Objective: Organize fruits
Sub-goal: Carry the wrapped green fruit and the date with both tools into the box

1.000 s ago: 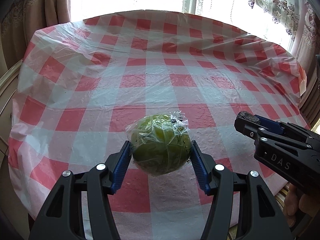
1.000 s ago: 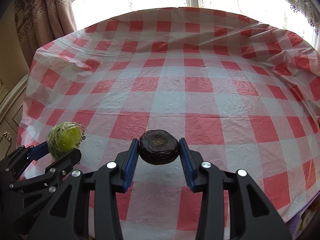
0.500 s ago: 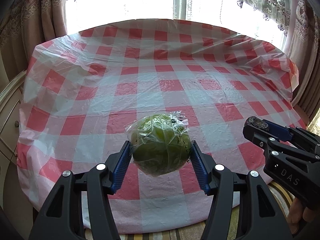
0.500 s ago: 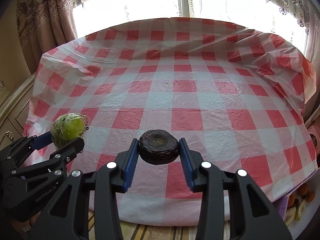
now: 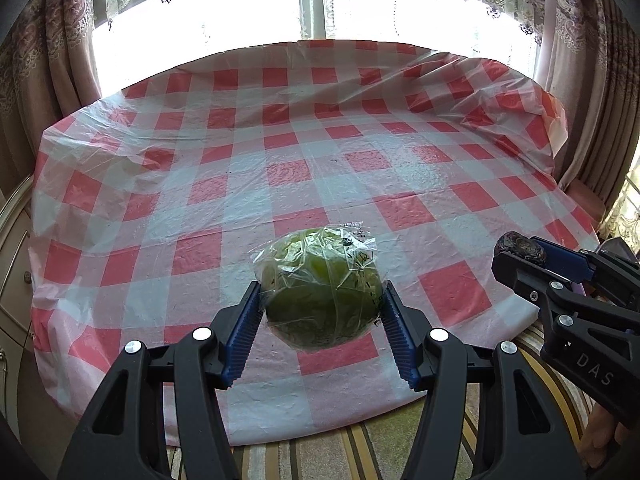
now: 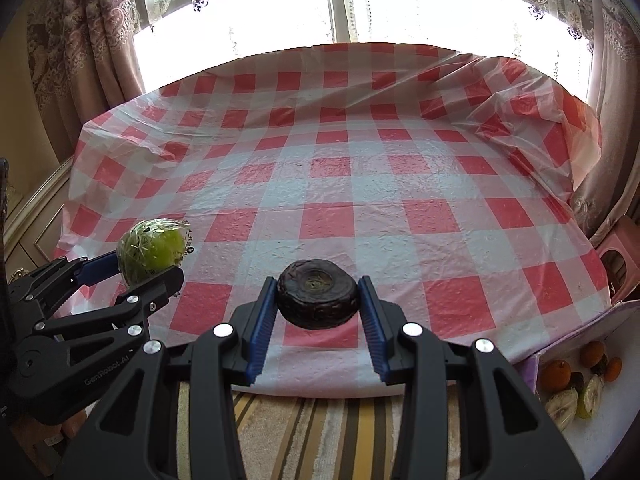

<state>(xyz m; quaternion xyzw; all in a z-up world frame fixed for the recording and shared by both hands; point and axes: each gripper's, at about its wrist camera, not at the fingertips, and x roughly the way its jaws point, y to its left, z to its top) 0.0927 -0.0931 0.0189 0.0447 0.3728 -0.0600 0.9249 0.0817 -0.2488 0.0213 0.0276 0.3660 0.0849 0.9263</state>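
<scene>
1. The left gripper point(image 5: 322, 312) is clamped on a round green fruit point(image 5: 324, 300) sealed in thin clear film, held in the air above the near edge of the desk point(image 5: 320, 168).
2. The film looks slick and crinkly, so the fruit is likely to slide inside its wrap. The blue ribbed pads point(image 5: 244, 328) sit at its widest part on opposite sides, which seems the safest hold.
3. The fruit fills the jaws and looks firm and fairly weighty. A loose flap of film stands up at its top right.
4. The right gripper point(image 6: 318, 308) stands narrower, closed on a dark, flattened, wrinkled fruit point(image 6: 318, 294), also held over the desk's near edge.
5. This one is disc-shaped with a dull, leathery skin and a paler dimple on top. It looks light and possibly soft, so a gentle squeeze across its rim suits it.
6. The desk wears a glossy plastic cloth in red and white checks, rumpled at the far right corner.
7. At the lower right of the right wrist view, a white box point(image 6: 624, 420) on the floor holds oranges point(image 6: 558, 374) and cut pale fruit.
</scene>
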